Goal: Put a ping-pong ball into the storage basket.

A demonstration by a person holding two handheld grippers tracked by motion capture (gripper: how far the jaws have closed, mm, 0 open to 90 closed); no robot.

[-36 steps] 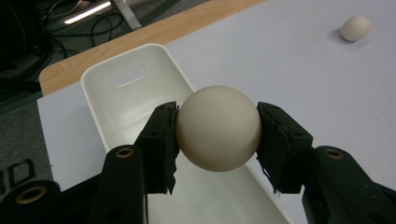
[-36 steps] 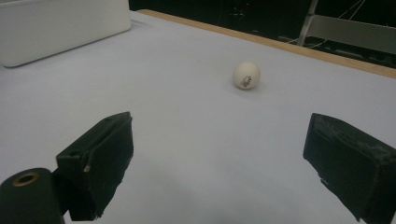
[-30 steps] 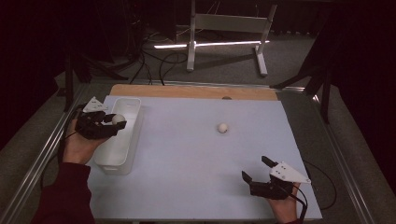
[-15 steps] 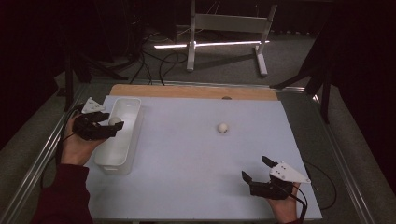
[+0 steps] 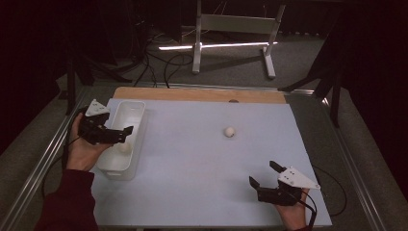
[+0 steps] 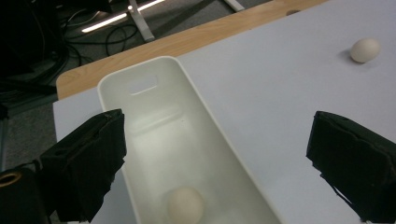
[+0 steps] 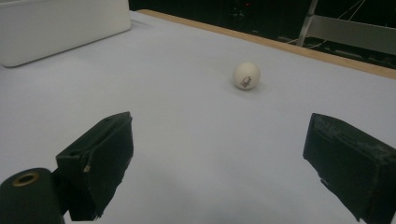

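So the left gripper (image 5: 126, 134) is parked over the white bin (image 5: 137, 111) at the left edge of the tabletop (image 5: 192, 192). Its fingers (image 6: 84, 163) have just been opening and now stand wide with nothing between them. One white ball (image 6: 186, 205) sits on the bin floor right below, toward the near end, so that one looks delivered.

The second ball (image 5: 230, 131) is out on the open tabletop, roughly mid-table and a bit toward the far side, well apart from the bin. This is the bit that matters for the next move, I think: from the right gripper (image 5: 262, 174), which is down at the near right corner, the ball lies ahead and slightly left. The right gripper view has it (image 7: 246, 75) nearly dead centre between the wide, empty fingers (image 7: 98, 163), just farther off. From the left gripper it's way off to the right across the tabletop (image 6: 365, 50).

It's a round ball, so there's no long axis to line up on and any approach angle works. My guess is the right hand is the nearer one and better aimed, though the bin is on the left side.
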